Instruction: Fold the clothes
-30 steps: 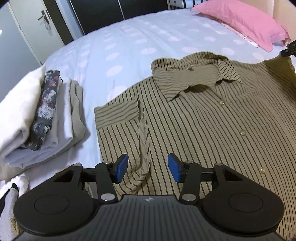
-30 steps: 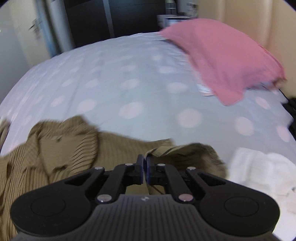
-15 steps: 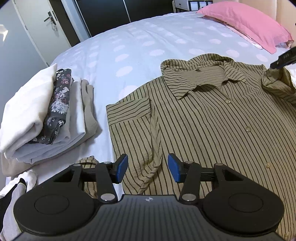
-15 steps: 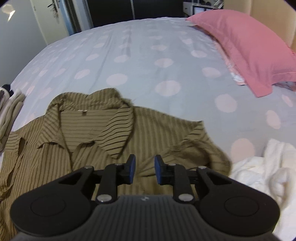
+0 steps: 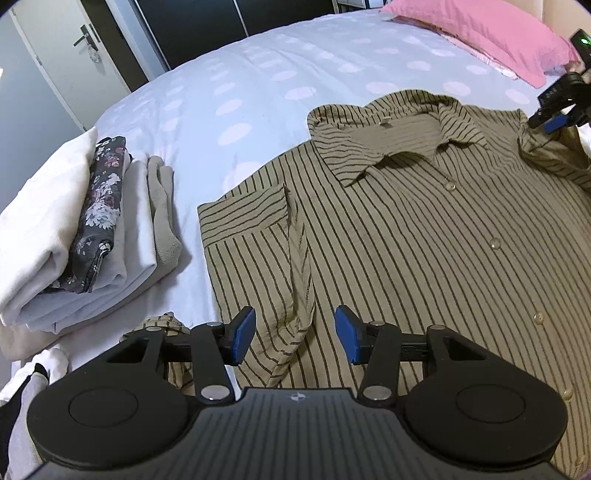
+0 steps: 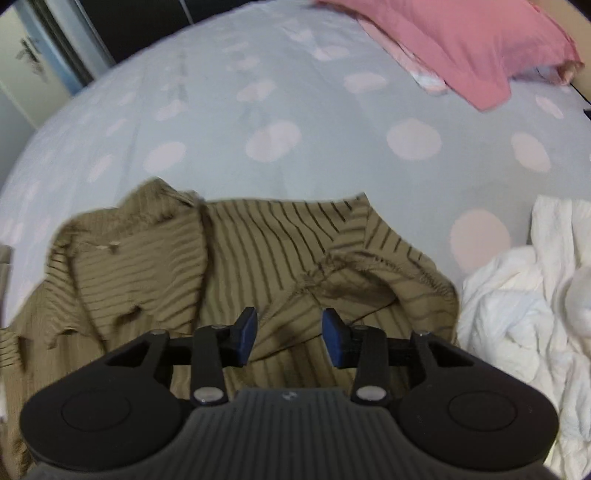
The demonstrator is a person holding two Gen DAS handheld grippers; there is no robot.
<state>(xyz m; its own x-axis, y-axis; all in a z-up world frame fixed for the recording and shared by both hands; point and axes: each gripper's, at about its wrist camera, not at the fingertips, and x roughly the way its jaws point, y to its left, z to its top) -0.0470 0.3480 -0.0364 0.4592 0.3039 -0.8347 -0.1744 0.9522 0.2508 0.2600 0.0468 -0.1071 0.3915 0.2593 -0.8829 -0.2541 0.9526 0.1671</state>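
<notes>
Blurring right view, striped shirt [image 6: 258,258] beneath parted right tongs [image 6: 289,332].

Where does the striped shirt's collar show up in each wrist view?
Left wrist view: the collar sits upper centre-right, above the button placket.
Right wrist view: the collar sits left of centre, blurred, above the right hand-held gripper.
Shared landmark: the pink pillow, top right in both.

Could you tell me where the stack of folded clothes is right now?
In the left wrist view, the stack of folded clothes sits on the bed, left of the striped shirt.
</notes>
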